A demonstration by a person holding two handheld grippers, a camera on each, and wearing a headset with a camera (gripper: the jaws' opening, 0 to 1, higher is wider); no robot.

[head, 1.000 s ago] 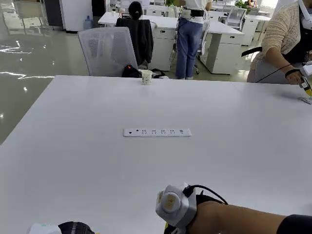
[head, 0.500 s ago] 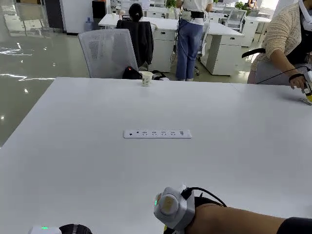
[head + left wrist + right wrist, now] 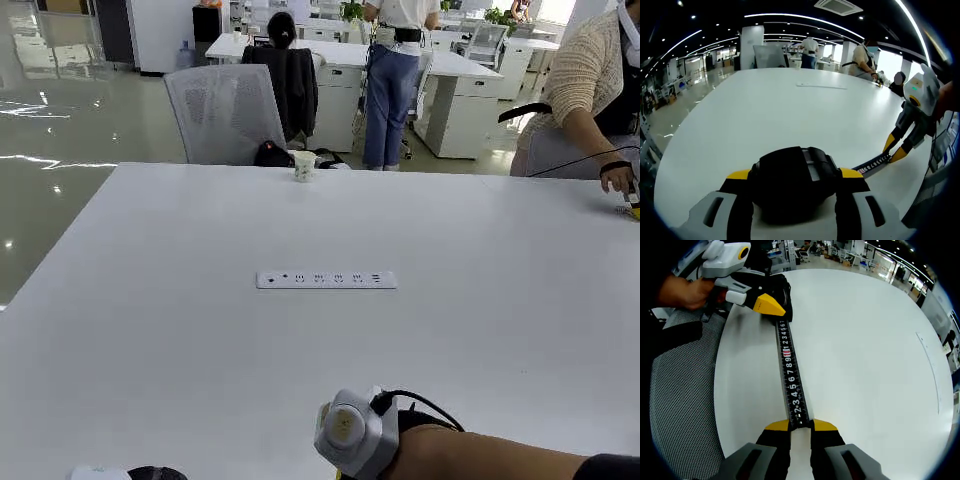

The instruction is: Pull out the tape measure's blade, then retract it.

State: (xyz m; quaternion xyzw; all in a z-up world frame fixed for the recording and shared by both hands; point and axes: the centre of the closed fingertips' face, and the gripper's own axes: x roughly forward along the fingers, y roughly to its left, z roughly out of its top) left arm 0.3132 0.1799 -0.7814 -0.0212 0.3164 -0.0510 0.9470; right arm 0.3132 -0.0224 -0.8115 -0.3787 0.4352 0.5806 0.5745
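Observation:
A black tape measure case point(image 3: 790, 182) sits between the yellow-tipped jaws of my left gripper point(image 3: 795, 175), which is shut on it. Its blade point(image 3: 874, 163) runs right along the white table to my right gripper point(image 3: 896, 151). In the right gripper view the numbered blade point(image 3: 790, 365) lies flat on the table. My right gripper point(image 3: 801, 426) is shut on its free end, and the case point(image 3: 777, 290) lies at the far end in the left gripper point(image 3: 769, 302). In the head view the right gripper point(image 3: 352, 438) sits at the bottom edge, its jaws out of frame.
A white power strip point(image 3: 326, 280) lies mid-table and a paper cup point(image 3: 304, 165) stands at the far edge. A person point(image 3: 590, 90) works at the table's point(image 3: 480, 300) right end. A grey mesh seat point(image 3: 680, 405) is beside the near edge.
The head camera has tipped a little, so the table's things sit slightly lower in the picture. The grippers stay at the bottom edge, much where they were.

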